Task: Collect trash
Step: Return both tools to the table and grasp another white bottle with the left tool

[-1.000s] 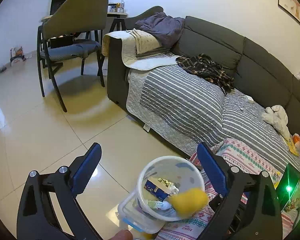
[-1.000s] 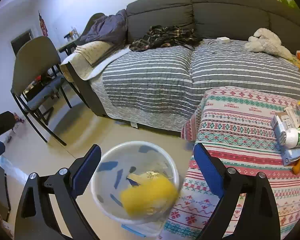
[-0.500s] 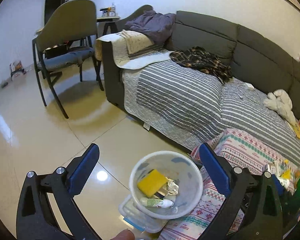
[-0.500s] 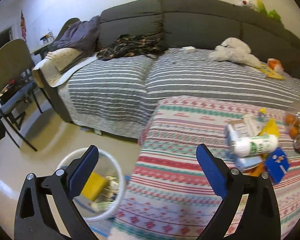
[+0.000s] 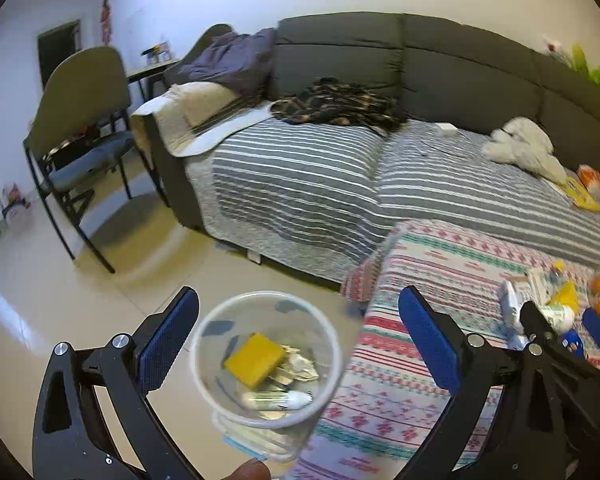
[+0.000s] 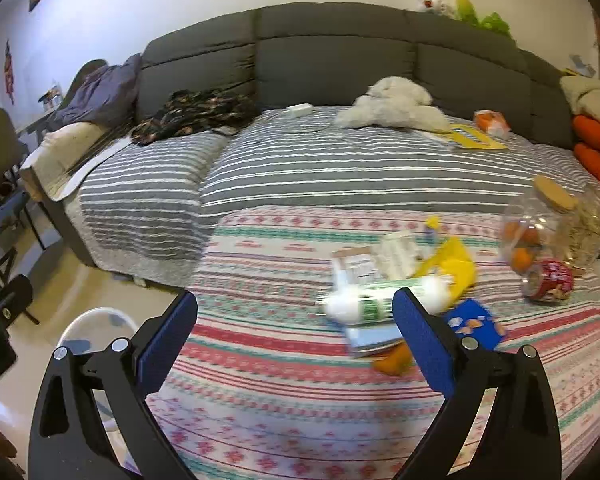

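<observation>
Translucent white plastic forms the bin (image 5: 268,356) that stands on the tiled floor (image 5: 60,292) just beside the edge of the patterned cloth (image 6: 300,380), a spot that seems chosen so that litter can be dropped straight off the edge. A yellow sponge-like block (image 5: 254,363), crumpled wrappers and a small white tube (image 5: 278,399) are seen lying inside it. The left gripper (image 5: 298,338) is held above the bin with its jaws wide apart and nothing between them, apparently kept there as a watch on the drop point. The right gripper (image 6: 294,338) is likewise spread open and empty, and is aimed over the cloth toward the remaining pile of litter. In that pile a white tube with green print (image 6: 384,300) lies across a flat package, with a yellow wrapper (image 6: 452,266) behind it, a blue packet (image 6: 474,322) just beside it and an orange scrap (image 6: 394,362) in front. A red can (image 6: 548,280) lies on its side near a clear jar (image 6: 552,226), somewhat apart from the pile. The task is judged partly done; the tube looks like the nearest next pickup, and its round body may roll if it is pinched off-centre.
</observation>
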A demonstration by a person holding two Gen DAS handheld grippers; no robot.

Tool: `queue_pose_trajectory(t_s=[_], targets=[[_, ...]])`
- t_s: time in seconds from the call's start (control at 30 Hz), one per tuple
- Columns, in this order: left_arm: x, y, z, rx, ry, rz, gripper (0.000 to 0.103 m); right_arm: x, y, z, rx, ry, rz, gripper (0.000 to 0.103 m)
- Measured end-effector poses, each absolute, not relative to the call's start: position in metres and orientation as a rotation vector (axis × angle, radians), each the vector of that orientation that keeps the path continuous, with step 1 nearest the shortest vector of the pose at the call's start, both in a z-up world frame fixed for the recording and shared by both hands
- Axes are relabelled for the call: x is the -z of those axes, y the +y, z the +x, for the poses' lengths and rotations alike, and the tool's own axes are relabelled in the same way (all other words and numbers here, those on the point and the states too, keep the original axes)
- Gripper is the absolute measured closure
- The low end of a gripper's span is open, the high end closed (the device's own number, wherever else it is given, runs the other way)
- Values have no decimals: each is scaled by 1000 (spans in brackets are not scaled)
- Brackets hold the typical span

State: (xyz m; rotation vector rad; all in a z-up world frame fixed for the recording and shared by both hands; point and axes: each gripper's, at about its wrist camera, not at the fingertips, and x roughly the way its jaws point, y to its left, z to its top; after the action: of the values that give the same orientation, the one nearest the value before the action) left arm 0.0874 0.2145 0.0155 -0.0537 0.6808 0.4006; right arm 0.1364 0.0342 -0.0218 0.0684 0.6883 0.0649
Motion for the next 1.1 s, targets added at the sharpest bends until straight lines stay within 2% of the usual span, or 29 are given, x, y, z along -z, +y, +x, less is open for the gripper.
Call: queue_pose_trajectory(t_s=[0.5,0.87,1.1], targets=[[2,109,118,-240,719,8,7,28,-83,128,126,688,48,8],[48,26,153,-25,826,81,7,47,-192,124,252,781,172,8],[65,-13,173,119,831,358,7,50,-235,131,260,839,260,8]])
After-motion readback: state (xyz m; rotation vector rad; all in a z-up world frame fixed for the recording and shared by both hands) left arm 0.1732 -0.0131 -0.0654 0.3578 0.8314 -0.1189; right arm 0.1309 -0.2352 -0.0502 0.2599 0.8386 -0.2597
